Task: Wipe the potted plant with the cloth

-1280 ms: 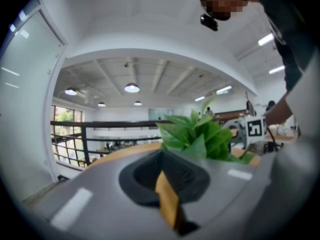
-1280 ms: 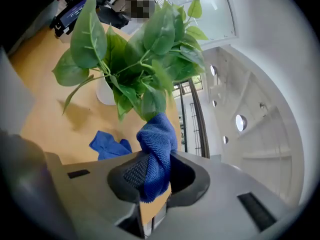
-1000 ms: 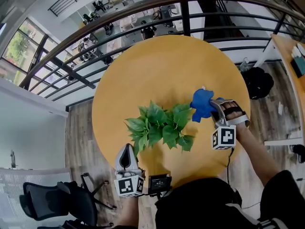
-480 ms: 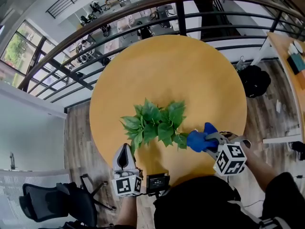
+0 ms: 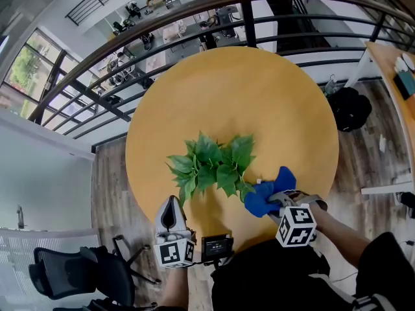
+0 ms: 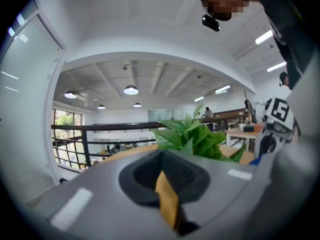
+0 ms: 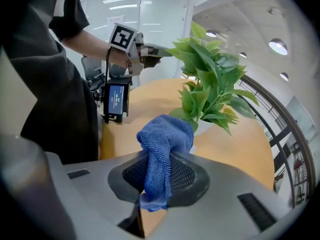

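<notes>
The potted plant (image 5: 214, 167), a bunch of green leaves, stands on the near half of the round wooden table (image 5: 259, 89). Its white pot (image 7: 202, 125) shows in the right gripper view. My right gripper (image 5: 271, 201) is shut on the blue cloth (image 5: 266, 192), and the cloth touches the plant's lower right leaves. In the right gripper view the cloth (image 7: 162, 149) bulges out between the jaws, just before the plant (image 7: 210, 79). My left gripper (image 5: 172, 206) is shut and holds nothing, at the table's near edge below the plant's left side. The left gripper view shows the leaves (image 6: 195, 136) beyond its jaws.
A small black device with a screen (image 5: 216, 246) hangs at the table's near edge between the grippers. A dark railing (image 5: 246, 18) curves round the table's far side. An office chair (image 5: 71, 271) stands at lower left, a black bag (image 5: 350, 109) on the floor at right.
My right gripper has carried the cloth from the plant's upper right side down and round to its near right leaves. The left gripper has stayed in place.
</notes>
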`<state>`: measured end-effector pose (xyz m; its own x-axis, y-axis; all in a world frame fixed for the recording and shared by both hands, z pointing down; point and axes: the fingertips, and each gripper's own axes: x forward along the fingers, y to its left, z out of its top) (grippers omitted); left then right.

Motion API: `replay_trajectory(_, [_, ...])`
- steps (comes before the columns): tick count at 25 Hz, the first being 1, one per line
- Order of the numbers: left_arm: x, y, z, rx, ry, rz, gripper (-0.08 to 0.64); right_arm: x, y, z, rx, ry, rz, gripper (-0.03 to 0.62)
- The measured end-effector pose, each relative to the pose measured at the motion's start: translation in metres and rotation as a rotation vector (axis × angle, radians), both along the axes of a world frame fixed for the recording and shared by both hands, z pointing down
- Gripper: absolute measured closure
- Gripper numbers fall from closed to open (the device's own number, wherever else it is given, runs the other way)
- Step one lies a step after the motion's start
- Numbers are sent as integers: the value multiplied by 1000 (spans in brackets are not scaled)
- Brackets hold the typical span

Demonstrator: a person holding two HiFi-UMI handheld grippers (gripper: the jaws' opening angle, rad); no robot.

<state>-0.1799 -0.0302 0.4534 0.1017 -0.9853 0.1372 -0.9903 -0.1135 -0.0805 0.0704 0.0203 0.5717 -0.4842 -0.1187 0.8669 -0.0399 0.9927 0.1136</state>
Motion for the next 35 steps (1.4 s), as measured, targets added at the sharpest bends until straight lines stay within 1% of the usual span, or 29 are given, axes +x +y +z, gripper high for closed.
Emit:
replay_trajectory(2, [0, 0, -1, 1, -1, -1, 558, 3, 7, 1, -20, 2, -6, 518])
replay_trajectory(5, [2, 0, -1, 3, -2, 1, 558, 7, 11, -10, -52, -30, 7, 518])
replay_trajectory(7, [3, -1, 0, 6, -1, 4, 558, 9, 10, -28, -62, -72, 24, 518])
replay_trajectory(9, [3, -1, -2, 7, -1, 3, 558, 7, 6, -51, -64, -134, 48, 518])
replay_trajectory(11, [3, -1, -2, 7, 0, 1, 558, 3, -2, -73, -46, -196, 77, 518])
replay_trajectory(13, [3, 0, -2, 7, 1, -1, 558, -2, -11, -81, -25, -229, 98, 518])
replay_trajectory(16, [3, 1, -2, 8, 1, -2, 558, -14, -15, -61, -36, -200, 95, 518])
replay_trajectory(21, [3, 3, -3, 13, 4, -4, 558, -27, 8, -4, -153, -99, 46, 518])
replay_trajectory(23, [1, 5, -3, 10, 2, -10, 558, -29, 20, 2, -185, -91, 31, 518])
replay_trajectory(26, [-4, 7, -2, 8, 3, -19, 558, -33, 33, -7, -192, -115, 17, 518])
replay_trajectory(29, [-3, 7, -3, 9, 3, -17, 558, -42, 37, -37, -179, -183, -1, 518])
replay_trajectory(35, [-3, 7, -3, 13, 3, -19, 558, -76, 45, -132, -205, -438, -75, 518])
